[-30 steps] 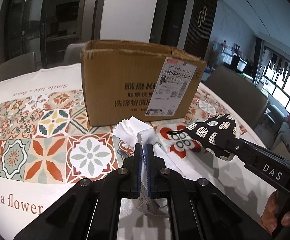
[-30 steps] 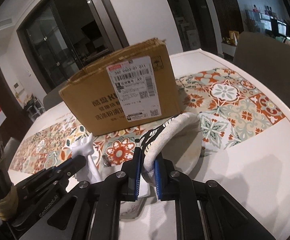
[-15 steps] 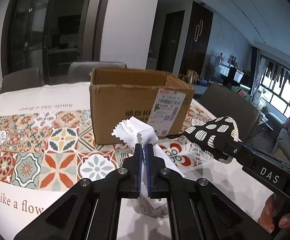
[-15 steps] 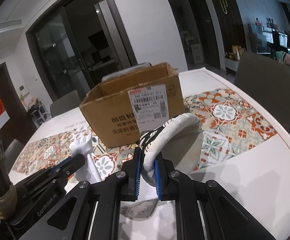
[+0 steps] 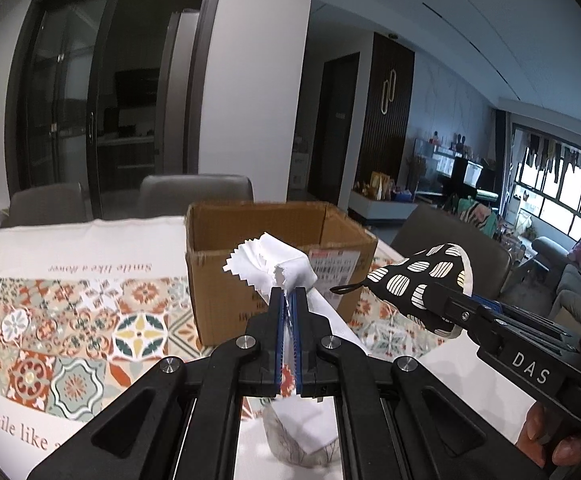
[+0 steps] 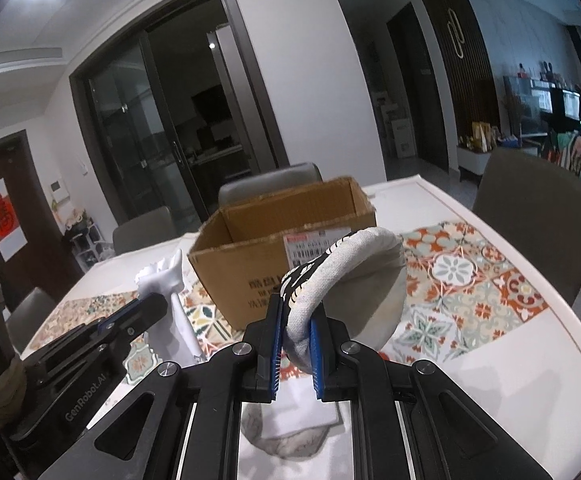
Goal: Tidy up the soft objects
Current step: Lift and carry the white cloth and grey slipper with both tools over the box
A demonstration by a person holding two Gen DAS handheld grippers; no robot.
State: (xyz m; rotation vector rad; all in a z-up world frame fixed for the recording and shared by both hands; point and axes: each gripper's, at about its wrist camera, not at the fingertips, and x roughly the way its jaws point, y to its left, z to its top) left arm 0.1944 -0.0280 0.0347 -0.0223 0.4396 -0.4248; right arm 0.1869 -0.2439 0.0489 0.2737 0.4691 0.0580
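I have lifted both hands higher: my left gripper (image 5: 289, 300) pinches the white cloth (image 5: 278, 260) and my right gripper (image 6: 295, 322) pinches the oven mitt (image 6: 354, 264), both now level with the cardboard box (image 5: 258, 224) rim, ready to drop in.

I cannot see the floor of the open brown cardboard box (image 5: 274, 280); its near wall hides it. The white pinked-edge cloth (image 5: 278, 268) covers part of the box's shipping label (image 5: 336, 266), whose print I can't read. The black oven mitt with cream ovals (image 6: 350, 280) masks the label's lower right from the right wrist
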